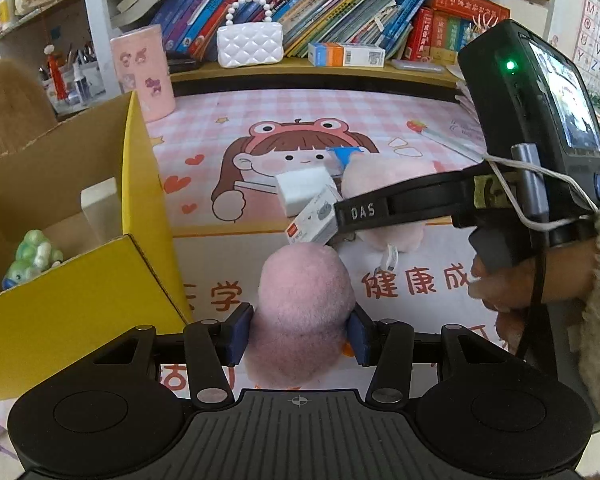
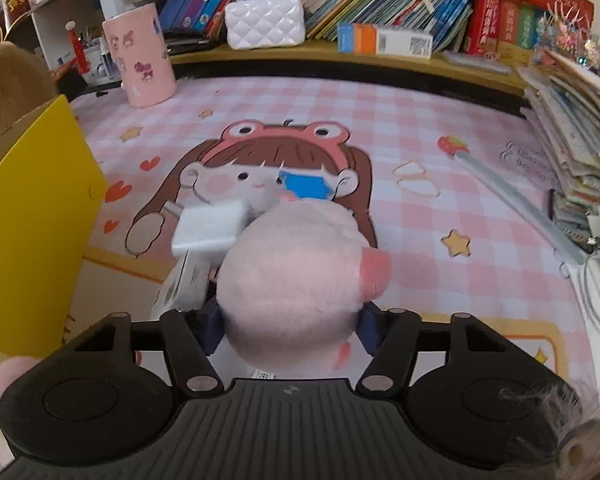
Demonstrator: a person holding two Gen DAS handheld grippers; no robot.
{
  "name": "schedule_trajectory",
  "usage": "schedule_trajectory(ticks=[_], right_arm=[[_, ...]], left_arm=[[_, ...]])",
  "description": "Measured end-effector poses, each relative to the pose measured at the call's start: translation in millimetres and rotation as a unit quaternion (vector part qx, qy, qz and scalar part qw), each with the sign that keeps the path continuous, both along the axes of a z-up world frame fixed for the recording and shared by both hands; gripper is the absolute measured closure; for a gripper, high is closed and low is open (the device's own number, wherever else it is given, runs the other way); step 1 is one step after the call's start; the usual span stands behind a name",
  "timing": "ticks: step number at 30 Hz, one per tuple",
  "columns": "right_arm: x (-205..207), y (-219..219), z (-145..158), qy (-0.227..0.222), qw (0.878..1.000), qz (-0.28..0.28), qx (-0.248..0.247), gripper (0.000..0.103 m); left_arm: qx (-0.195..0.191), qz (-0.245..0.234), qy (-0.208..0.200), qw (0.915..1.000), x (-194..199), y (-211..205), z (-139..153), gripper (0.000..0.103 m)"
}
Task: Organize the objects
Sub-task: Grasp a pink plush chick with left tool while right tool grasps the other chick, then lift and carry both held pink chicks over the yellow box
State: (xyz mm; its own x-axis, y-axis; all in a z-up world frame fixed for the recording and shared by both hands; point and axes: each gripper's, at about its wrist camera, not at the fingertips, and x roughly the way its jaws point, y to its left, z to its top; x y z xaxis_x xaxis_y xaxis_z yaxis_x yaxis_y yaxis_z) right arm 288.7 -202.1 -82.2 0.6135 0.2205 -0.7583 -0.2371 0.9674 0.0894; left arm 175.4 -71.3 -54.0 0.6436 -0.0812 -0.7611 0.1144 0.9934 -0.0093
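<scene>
Pink plush, nearest thing in both wrist views. My left gripper (image 1: 300, 334) has its 2 blue pads pinching a small pink plush ball (image 1: 304, 300) from either side; the fur bulges around the pads, so the grip is firm. That ball sits low over the desk mat (image 1: 400, 112), just right of the yellow cardboard box (image 1: 80, 312).

My right gripper (image 2: 290, 330) straddles a larger pale pink plush toy (image 2: 296, 268). Its 2 pads sit against the toy's flanks, but the fur hides the contact; I cannot tell whether they are squeezing or only touching. From the left view, this gripper's black finger reaches in from the right, with my right hand (image 1: 528, 280) and a fuzzy sleeve behind it.

Just beyond the plush toy: a small white carton with a red end (image 1: 314, 220), tilted, touching the finger tip in the left view. Leaning on it, a white foam block (image 1: 306, 188). Behind those, a blue piece (image 2: 304, 186), partly hidden.

Box interior: a green and white figurine (image 1: 34, 258) on the floor of the box, plus a pale upright item I cannot identify.

Far back: pink cartoon cup (image 1: 144, 72) at the mat's rear left, white quilted handbag (image 1: 250, 42) with bead handle on the shelf ledge, leaning books (image 1: 340, 8) behind.
</scene>
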Motion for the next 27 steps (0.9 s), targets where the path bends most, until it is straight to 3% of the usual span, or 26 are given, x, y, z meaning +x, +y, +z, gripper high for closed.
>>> schedule_trajectory(ticks=[13, 27], right_arm=[[-57, -42, 42, -0.028, 0.997, -0.066, 0.027, 0.049], [-149, -10, 52, -0.038, 0.994, -0.1, 0.005, 0.049]], left_arm=[[-0.036, -0.013, -0.031, 0.9988, -10, 5, 14, 0.055], [-0.059, -0.031, -0.053, 0.9964, -53, 41, 27, 0.055]])
